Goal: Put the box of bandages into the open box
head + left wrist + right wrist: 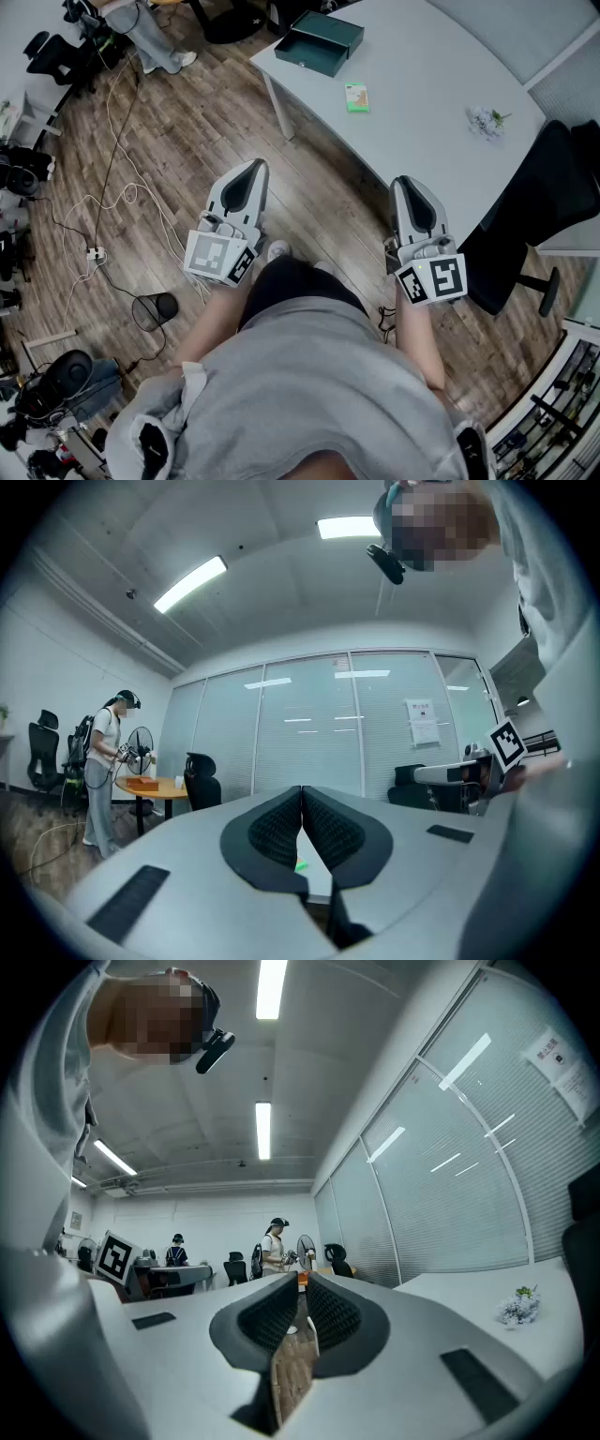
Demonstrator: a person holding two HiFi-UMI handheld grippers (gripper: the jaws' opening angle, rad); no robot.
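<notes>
Bandage box [356, 97] sits on the white table [422, 84], roughly mid-top, well apart from both grippers. It's small, rectangular and pale green, and looks like light card. Open box [323, 42] is dark teal, a shallow rectangle with hard edges, near the table's far corner. The two are near each other but not touching.

Progress as we read it: nothing done yet. The bandage box isn't picked up or moved into the open box, so reach, grasp, carry and drop are all left.

We hold the left gripper [251, 171] and right gripper [405, 185] level over the wood-pattern floor [187, 141], short of the table edge. Left jaws are pressed together, ribbed black pads meeting, nothing between. Right jaws are all but together, with only a thin slit showing floor, so also empty. Both need opening before any grasp.

The table is smooth and matte with a rounded edge. A small flower sprig [487, 120] lies off to the right, with a black chair [553, 206] beside it.
</notes>
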